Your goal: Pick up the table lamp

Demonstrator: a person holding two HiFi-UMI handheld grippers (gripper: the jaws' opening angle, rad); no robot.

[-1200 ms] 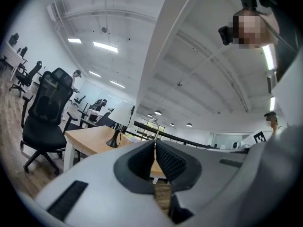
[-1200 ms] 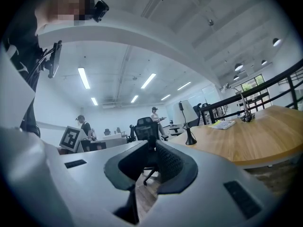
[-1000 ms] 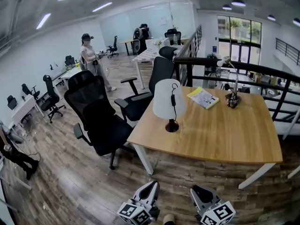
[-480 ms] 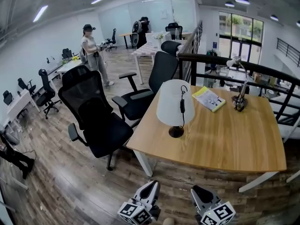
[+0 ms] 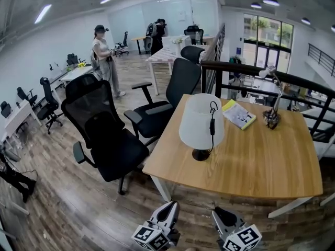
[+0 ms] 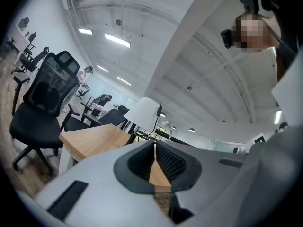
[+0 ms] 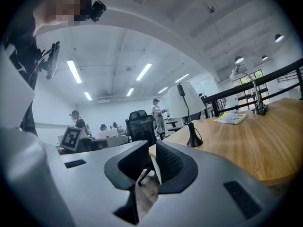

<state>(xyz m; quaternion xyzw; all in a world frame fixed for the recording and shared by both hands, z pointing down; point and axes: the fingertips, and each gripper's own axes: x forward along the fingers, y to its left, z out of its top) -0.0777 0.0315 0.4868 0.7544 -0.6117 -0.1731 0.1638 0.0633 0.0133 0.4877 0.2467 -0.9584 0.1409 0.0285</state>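
Note:
The table lamp point(image 5: 202, 122) has a white shade, a black stem and a round black base, and a black cord with a switch hangs down its front. It stands upright on the left part of the wooden table point(image 5: 261, 158). It also shows as a table lamp point(image 6: 144, 116) in the left gripper view and a table lamp point(image 7: 187, 103) in the right gripper view. My left gripper point(image 5: 168, 211) and right gripper point(image 5: 221, 214) sit at the bottom edge, short of the table's near edge, both shut and empty.
A yellow booklet point(image 5: 238, 114) and a small desk lamp point(image 5: 274, 111) lie at the table's far side. Two black office chairs point(image 5: 107, 132) stand left of the table. A black railing point(image 5: 272, 80) runs behind it. A person point(image 5: 104, 56) stands far back left.
The table and lamp have grown larger and shifted right and down in the head view as I moved closer. Both grippers stay shut at the bottom edge.

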